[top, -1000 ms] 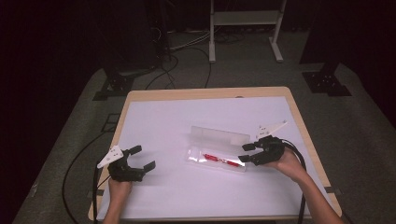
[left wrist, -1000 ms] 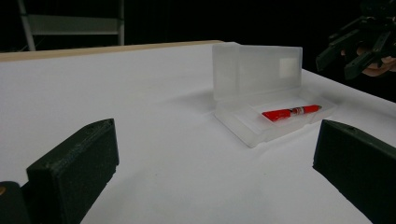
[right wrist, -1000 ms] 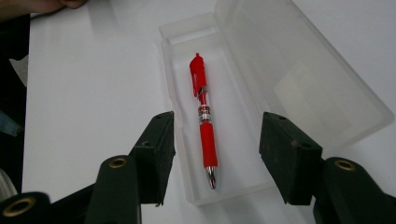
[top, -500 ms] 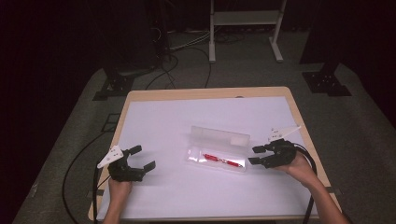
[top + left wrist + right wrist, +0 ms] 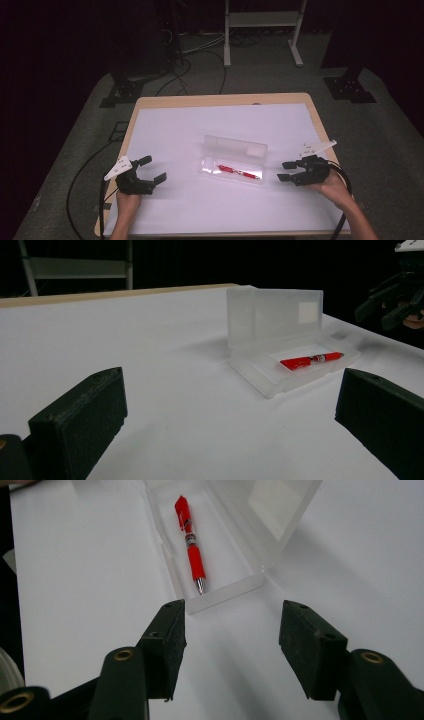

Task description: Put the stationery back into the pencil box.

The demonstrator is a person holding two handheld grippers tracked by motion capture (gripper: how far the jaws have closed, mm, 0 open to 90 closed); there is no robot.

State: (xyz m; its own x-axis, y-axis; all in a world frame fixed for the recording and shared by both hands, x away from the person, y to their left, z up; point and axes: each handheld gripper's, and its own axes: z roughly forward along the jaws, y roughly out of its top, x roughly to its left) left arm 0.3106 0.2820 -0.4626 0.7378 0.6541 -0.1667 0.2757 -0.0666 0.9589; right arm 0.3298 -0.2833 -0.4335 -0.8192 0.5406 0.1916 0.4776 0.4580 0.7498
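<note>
A clear plastic pencil case (image 5: 233, 160) lies open on the white table sheet, its lid (image 5: 274, 315) standing up at the back. A red pen (image 5: 239, 173) rests inside its tray (image 5: 215, 555), tip toward my right gripper. My right gripper (image 5: 286, 171) hovers open just off the case's right end, nothing between its fingers (image 5: 165, 640). My left gripper (image 5: 152, 169) stands open at the table's front left, well apart from the case, and its fingers (image 5: 85, 415) are empty. The right gripper (image 5: 395, 295) also shows far off in the left gripper view.
The white sheet (image 5: 175, 130) covers a wooden table (image 5: 220, 100). Cables trail from both grippers off the front edge. On the dark floor beyond the table stand a white frame (image 5: 262, 30) and black stands.
My right gripper has drawn back to the right, away from the case's end, with nothing in it. The left gripper has stayed put.
</note>
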